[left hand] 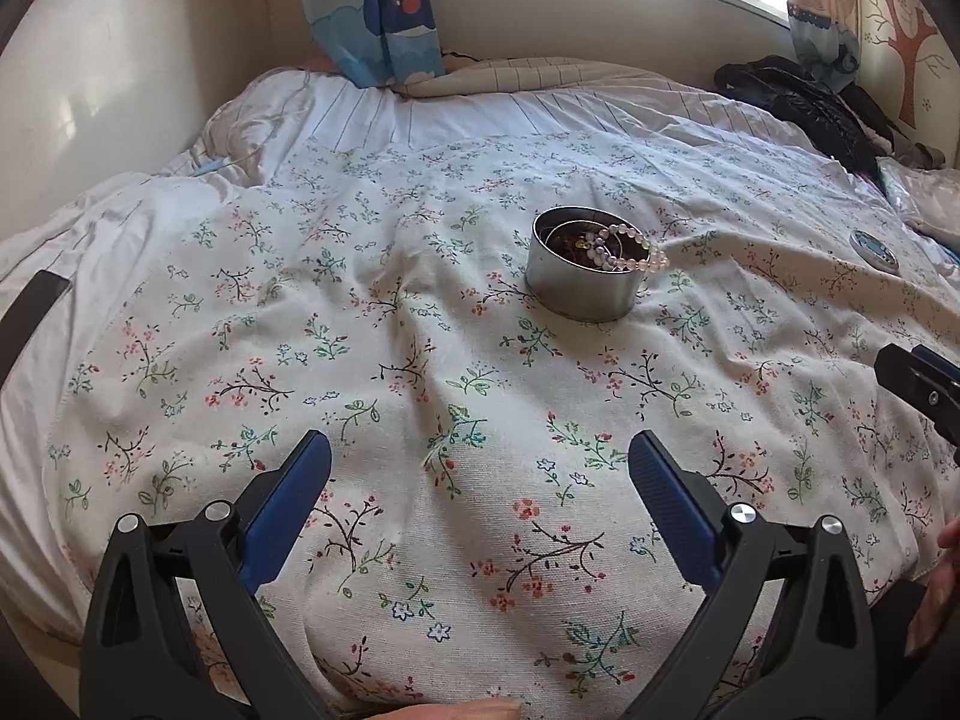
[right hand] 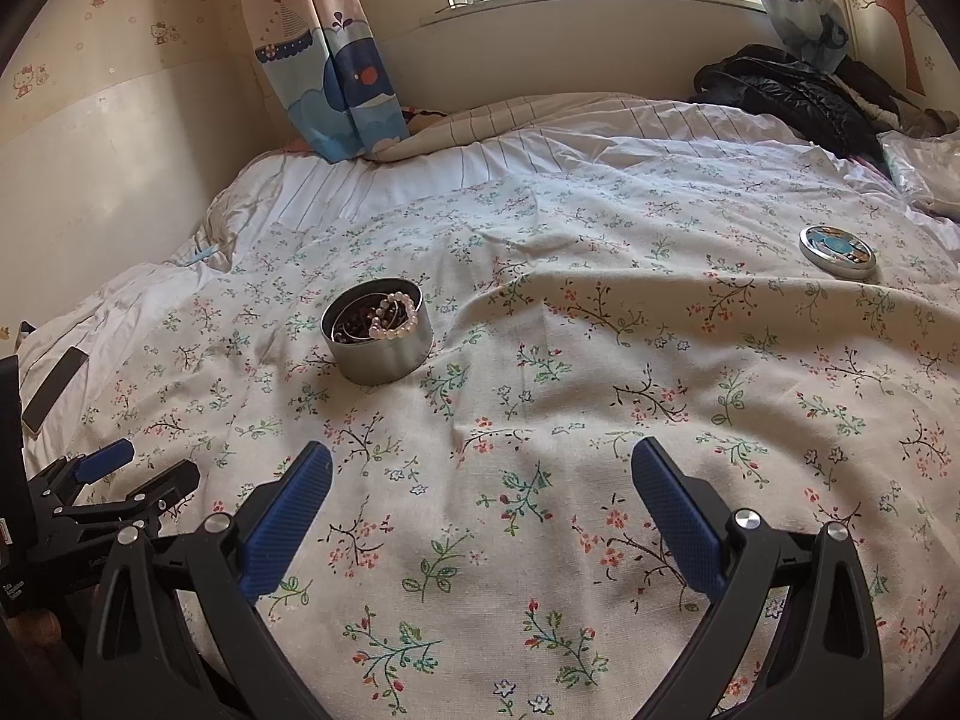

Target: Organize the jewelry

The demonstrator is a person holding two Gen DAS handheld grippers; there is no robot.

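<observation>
A round silver tin (left hand: 579, 291) (right hand: 378, 348) stands on the floral bedspread. Dark beads lie inside it, and a pale pink bead bracelet (left hand: 630, 249) (right hand: 396, 315) hangs over its rim. The tin's lid (left hand: 873, 251) (right hand: 837, 252), blue-patterned on top, lies apart to the right. My left gripper (left hand: 480, 450) is open and empty, well short of the tin. My right gripper (right hand: 481, 459) is open and empty too, with the tin ahead to its left. In the right wrist view the left gripper (right hand: 129, 468) shows at the lower left edge.
The floral cloth (left hand: 420, 360) covers a wrinkled bed. A dark phone (right hand: 54, 387) lies at the bed's left edge. A black jacket (right hand: 786, 96) is piled at the far right, curtains (right hand: 336, 78) hang by the window, and a wall (left hand: 90, 90) stands on the left.
</observation>
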